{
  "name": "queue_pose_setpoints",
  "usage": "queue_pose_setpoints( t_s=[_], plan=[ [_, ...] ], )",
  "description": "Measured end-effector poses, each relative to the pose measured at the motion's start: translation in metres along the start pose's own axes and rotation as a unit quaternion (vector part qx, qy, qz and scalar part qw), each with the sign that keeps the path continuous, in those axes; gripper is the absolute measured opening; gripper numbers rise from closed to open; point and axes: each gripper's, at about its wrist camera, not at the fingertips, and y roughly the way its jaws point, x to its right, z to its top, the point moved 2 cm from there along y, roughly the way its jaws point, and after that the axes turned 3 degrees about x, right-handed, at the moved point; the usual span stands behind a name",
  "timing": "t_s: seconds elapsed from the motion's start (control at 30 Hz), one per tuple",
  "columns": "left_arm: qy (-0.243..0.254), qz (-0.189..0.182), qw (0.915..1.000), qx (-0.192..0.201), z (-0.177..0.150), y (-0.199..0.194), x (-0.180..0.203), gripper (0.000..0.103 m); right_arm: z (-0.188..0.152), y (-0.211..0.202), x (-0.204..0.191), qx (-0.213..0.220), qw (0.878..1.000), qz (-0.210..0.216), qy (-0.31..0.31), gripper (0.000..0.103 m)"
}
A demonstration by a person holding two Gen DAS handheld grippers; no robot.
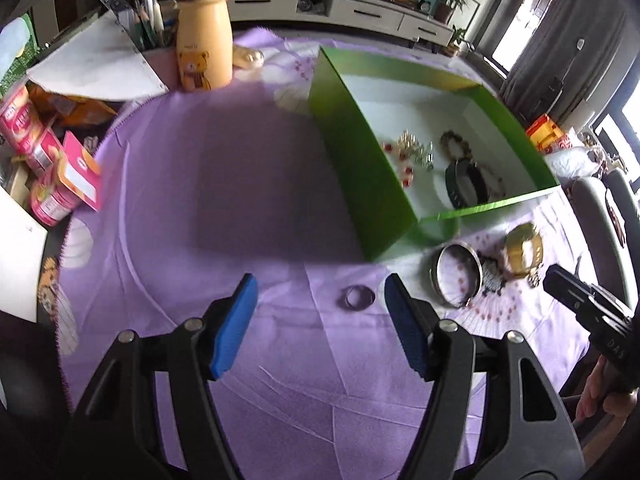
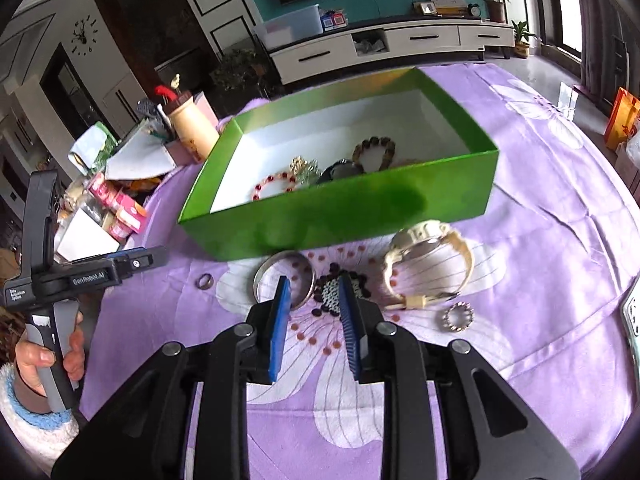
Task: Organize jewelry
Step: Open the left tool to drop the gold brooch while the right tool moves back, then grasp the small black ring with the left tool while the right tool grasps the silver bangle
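A green box (image 2: 352,208) (image 1: 352,152) on the purple cloth holds a red bead bracelet (image 2: 276,184), a brown bead bracelet (image 2: 374,152), a gold piece and a dark watch (image 1: 466,182). In front of it lie a small ring (image 1: 360,298) (image 2: 205,281), a silver bangle (image 2: 284,276) (image 1: 456,280), a dark bead bracelet (image 2: 332,292), a cream watch (image 2: 428,260) and a beaded ring (image 2: 459,317). My left gripper (image 1: 320,288) is open, with the small ring between its tips. My right gripper (image 2: 314,284) is open and empty above the bangle and dark beads.
A yellow bear bottle (image 1: 204,40), pink cans (image 1: 36,152) and papers crowd the table's left side. A TV cabinet (image 2: 392,48) stands behind. An orange bag (image 2: 622,120) is at the far right.
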Motion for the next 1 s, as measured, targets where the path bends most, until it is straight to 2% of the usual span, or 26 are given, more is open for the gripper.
queue_pose_setpoints(
  t_s=[0.2,0.27,0.37,0.57,0.7,1.0],
  plan=[
    [0.038,-0.006,0.9992,-0.008,-0.016,0.021,0.017,0.052,0.001,0.024,-0.001,-0.013,1.0,-0.017,-0.001,0.025],
    [0.047,0.002,0.9988,-0.012,-0.018,0.025,0.021,0.05,0.001,0.029,0.0,-0.019,1.0,-0.015,0.002,0.025],
    [0.072,0.011,0.9973,0.001,-0.017,0.025,0.029,0.05,0.001,0.04,0.0,-0.032,0.999,-0.034,-0.014,0.025],
    [0.106,0.023,0.9941,0.009,-0.021,0.032,0.039,0.049,-0.006,0.053,0.001,-0.046,0.998,-0.036,-0.015,0.025],
    [0.112,0.02,0.9935,0.008,-0.02,0.035,0.044,0.04,-0.008,0.058,-0.002,-0.049,0.998,-0.037,-0.02,0.025],
    [0.124,0.025,0.9917,0.022,-0.023,0.034,0.045,0.038,-0.007,0.064,-0.009,-0.051,0.997,-0.046,-0.038,0.025]
  ],
)
